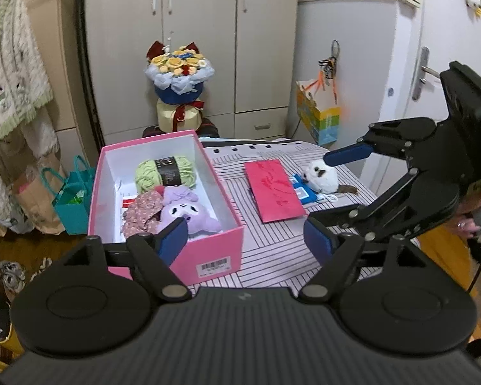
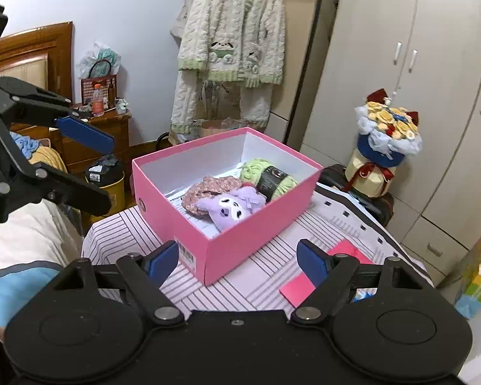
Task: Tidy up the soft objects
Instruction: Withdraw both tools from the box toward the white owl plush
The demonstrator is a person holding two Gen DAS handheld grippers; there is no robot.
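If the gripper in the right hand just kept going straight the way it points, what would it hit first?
Most likely the pink box: the right gripper stands open and empty, aimed at the box's near corner above the striped cloth. Depth is hard to judge through this lens.

pale grey wardrobe [image 1: 192, 48] lined along the back wall, white door [image 1: 449, 64] seen off to the side, wooden headboard [image 2: 35, 54] and nightstand [image 2: 112, 128] tucked in a corner, fuzzy cardigan [image 2: 231, 32] hung up, striped tablecloth [image 1: 272, 250] spread out
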